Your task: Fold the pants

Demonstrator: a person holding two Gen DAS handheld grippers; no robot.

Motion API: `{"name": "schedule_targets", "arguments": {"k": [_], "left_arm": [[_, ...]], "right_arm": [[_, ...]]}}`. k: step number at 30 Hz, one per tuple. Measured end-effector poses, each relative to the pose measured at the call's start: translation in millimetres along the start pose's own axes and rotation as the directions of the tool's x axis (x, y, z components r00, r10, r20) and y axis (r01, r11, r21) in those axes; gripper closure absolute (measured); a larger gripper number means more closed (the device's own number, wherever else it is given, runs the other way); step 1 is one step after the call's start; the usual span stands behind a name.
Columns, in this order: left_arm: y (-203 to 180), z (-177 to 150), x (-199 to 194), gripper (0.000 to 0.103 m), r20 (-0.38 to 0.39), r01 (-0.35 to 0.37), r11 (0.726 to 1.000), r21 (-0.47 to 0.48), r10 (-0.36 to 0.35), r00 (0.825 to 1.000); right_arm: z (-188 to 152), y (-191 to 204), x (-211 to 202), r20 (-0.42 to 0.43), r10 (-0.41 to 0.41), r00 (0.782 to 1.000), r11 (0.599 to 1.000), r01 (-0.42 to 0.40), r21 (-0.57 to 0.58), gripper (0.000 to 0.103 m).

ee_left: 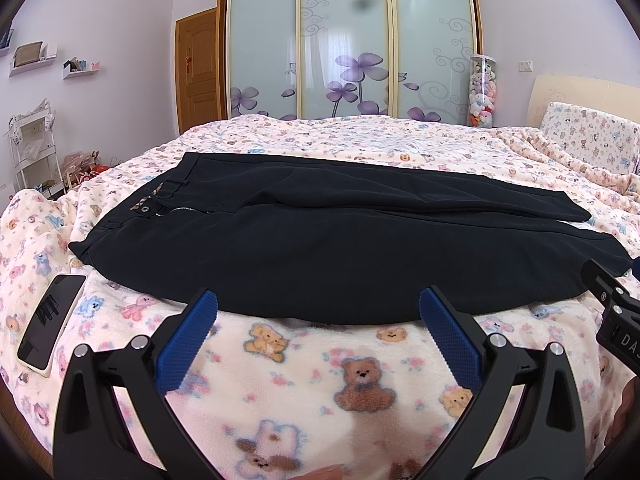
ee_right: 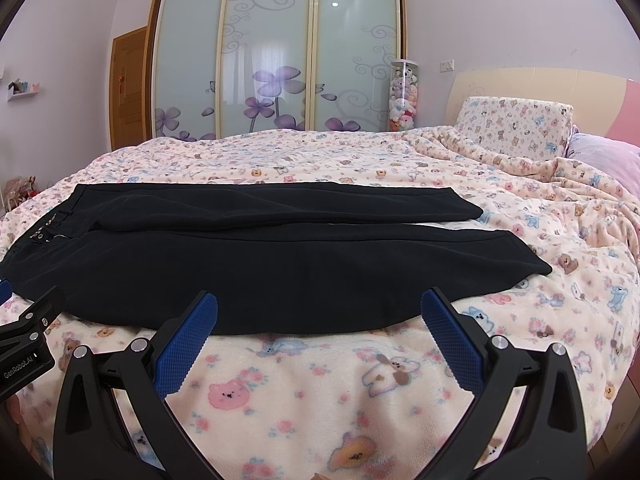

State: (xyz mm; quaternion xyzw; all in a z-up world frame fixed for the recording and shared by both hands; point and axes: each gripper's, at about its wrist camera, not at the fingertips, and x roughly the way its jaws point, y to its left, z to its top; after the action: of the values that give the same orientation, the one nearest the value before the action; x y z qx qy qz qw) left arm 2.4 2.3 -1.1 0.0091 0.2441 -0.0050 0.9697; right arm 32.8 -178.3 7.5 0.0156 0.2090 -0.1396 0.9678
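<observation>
Black pants (ee_left: 320, 248) lie flat across the bed, waistband at the left, both legs running right side by side. They also show in the right wrist view (ee_right: 280, 268). My left gripper (ee_left: 318, 304) is open and empty, its blue pads at the near edge of the pants near the waist end. My right gripper (ee_right: 318, 304) is open and empty at the near edge of the near leg. The right gripper's body shows at the right edge of the left wrist view (ee_left: 616, 312). The left gripper's body shows at the left edge of the right wrist view (ee_right: 24, 344).
The pants lie on a teddy-bear blanket (ee_left: 360, 392) covering the bed. A phone (ee_left: 52, 320) lies on the blanket left of the pants. Pillows (ee_right: 516, 124) and a headboard are at the right. A sliding wardrobe (ee_left: 348, 40) stands behind the bed.
</observation>
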Motion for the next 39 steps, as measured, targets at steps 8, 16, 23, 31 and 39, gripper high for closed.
{"name": "schedule_targets", "arguments": {"k": [8, 16, 23, 31, 39], "left_arm": [[0, 0, 0, 0.002, 0.0, 0.0, 1.0, -0.001, 0.0, 1.0], [0, 0, 0, 0.002, 0.0, 0.0, 1.0, -0.001, 0.0, 1.0], [2, 1, 5, 0.002, -0.013, -0.011, 1.0, -0.005, 0.011, 1.0], [7, 30, 12, 0.002, 0.012, -0.043, 0.999, -0.023, 0.043, 0.999], [5, 57, 36, 0.002, 0.055, -0.071, 0.995, -0.074, 0.075, 0.996]], "right_arm": [[0, 0, 0, 0.0, 0.0, 1.0, 1.0, 0.0, 0.0, 0.001], [0, 0, 0, 0.002, 0.0, 1.0, 1.0, 0.0, 0.001, 0.001], [19, -11, 0, 0.03, 0.057, 0.998, 0.998, -0.057, 0.027, 0.001], [55, -25, 7, 0.067, 0.307, 0.949, 0.951, -0.308, 0.006, 0.001], [99, -96, 84, -0.122, 0.441, 0.889, 0.882, -0.404, 0.241, 0.001]]}}
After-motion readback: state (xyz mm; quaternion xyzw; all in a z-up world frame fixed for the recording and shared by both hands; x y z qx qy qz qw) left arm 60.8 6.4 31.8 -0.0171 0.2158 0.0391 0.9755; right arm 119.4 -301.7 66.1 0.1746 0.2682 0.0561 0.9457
